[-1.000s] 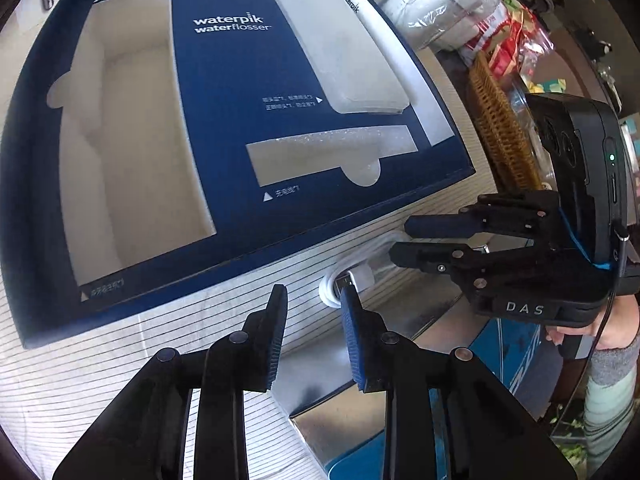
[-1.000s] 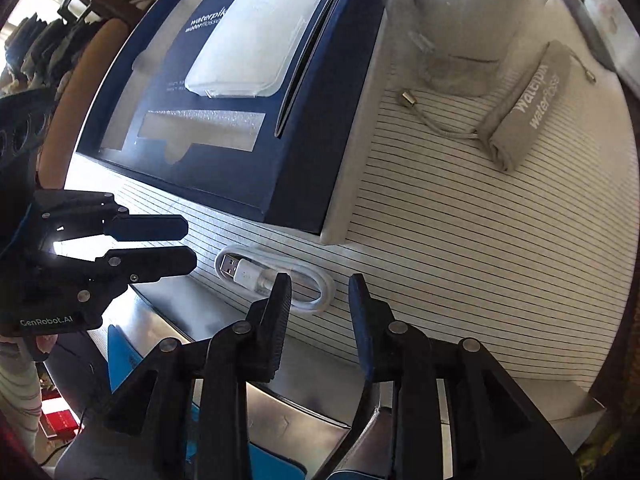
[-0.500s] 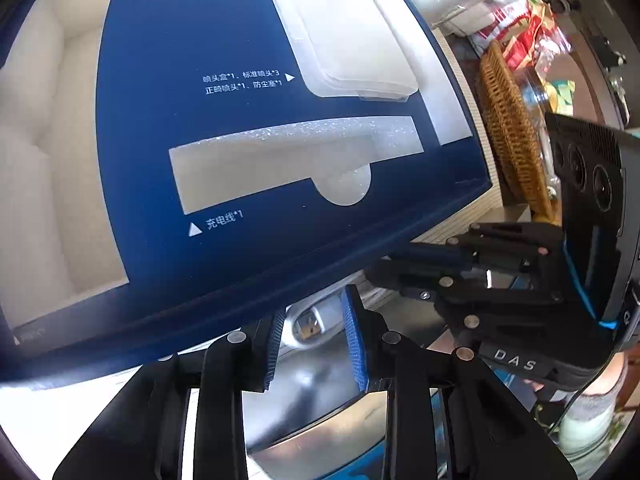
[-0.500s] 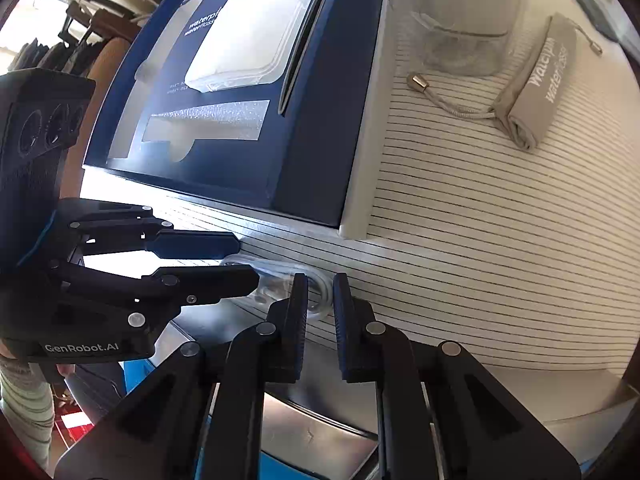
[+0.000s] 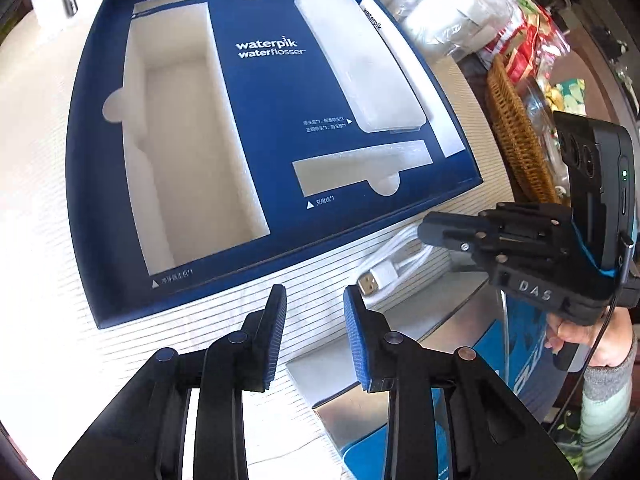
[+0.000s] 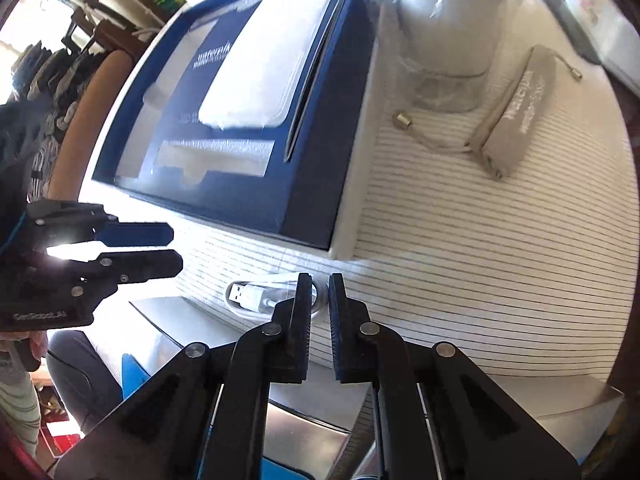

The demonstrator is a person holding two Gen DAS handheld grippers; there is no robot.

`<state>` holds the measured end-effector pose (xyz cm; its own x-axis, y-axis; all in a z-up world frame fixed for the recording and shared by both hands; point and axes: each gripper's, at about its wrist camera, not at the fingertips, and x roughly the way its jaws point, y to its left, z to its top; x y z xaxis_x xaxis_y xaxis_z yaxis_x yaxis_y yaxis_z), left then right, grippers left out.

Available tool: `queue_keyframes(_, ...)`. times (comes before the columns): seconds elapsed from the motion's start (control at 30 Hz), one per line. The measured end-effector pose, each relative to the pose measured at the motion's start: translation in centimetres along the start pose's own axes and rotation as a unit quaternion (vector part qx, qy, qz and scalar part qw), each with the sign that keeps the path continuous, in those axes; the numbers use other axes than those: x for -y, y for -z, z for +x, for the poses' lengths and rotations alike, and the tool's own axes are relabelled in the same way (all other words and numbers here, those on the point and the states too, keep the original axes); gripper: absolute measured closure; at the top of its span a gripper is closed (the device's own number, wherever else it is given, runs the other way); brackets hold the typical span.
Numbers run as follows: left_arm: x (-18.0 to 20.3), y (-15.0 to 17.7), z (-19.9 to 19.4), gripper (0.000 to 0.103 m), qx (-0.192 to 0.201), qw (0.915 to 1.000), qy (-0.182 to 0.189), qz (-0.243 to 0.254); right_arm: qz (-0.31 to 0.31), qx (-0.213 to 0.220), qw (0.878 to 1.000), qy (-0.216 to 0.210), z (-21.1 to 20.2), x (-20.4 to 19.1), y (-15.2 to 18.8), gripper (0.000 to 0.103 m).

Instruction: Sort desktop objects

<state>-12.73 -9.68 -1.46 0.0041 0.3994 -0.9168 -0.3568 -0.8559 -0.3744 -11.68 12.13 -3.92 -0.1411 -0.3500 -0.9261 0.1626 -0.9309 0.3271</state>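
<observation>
A coiled white USB cable (image 5: 394,266) lies on the striped cloth in front of the open blue Waterpik box (image 5: 264,128). It also shows in the right wrist view (image 6: 260,298). My right gripper (image 6: 320,292) is shut on the cable's coil; in the left wrist view it reaches in from the right (image 5: 432,232). My left gripper (image 5: 314,308) is open and empty, just left of the cable's plug. The box has a small foam slot (image 5: 360,168) and a large empty slot (image 5: 188,152).
A white plastic case (image 5: 360,68) sits in the box. A grey Waterpik pouch (image 6: 516,116) and a bagged white flosser (image 6: 444,32) lie right of the box. A wicker basket (image 5: 516,132) stands beyond. A metal table edge (image 6: 304,424) runs below the cloth.
My right gripper has closed from open onto the cable's coil. My left gripper swung in close to the cable, then pulled back and up, still open.
</observation>
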Motion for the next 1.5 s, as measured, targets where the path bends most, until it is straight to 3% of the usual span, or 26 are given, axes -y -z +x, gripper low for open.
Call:
queue_keyframes(0.23,0.8,1.3,-1.4,0.073,0.023,0.9981,0.057,0.004,-0.015,0.038,0.999,0.034,-3.8,-0.6,-1.3,0.097)
queue_keyframes(0.33,2.4,1.2,-2.2,0.073,0.034,0.9976,0.059,0.011,-0.030,0.050,0.997,0.055,-5.7,-1.9,-2.2,0.102)
queue_keyframes(0.6,2.9,1.1,-3.4,0.069,0.050,0.9969,0.060,0.000,-0.063,0.058,0.993,0.082,-11.2,-2.1,-0.5,0.102)
queue_keyframes(0.7,4.2,0.6,-2.4,0.066,0.044,0.9967,0.068,0.000,-0.048,0.035,0.993,0.100,-9.5,-0.6,-1.1,0.099)
queue_keyframes(0.77,5.3,-0.1,-1.4,0.064,0.040,0.9965,0.074,0.001,-0.021,0.020,0.996,0.088,-7.4,1.4,-1.1,0.084)
queue_keyframes(0.97,7.0,-1.9,1.2,0.061,0.021,0.9973,0.071,0.001,0.050,-0.023,0.997,0.055,-2.7,5.6,-0.7,0.068)
queue_keyframes(1.27,8.4,-3.4,5.0,0.061,-0.015,0.9955,0.092,-0.017,0.053,-0.036,0.996,0.054,-1.9,7.6,-1.0,0.068)
queue_keyframes(1.5,9.8,-4.2,7.6,0.061,-0.037,0.9964,0.074,-0.018,0.042,-0.043,0.998,0.036,-1.2,7.7,-0.6,0.069)
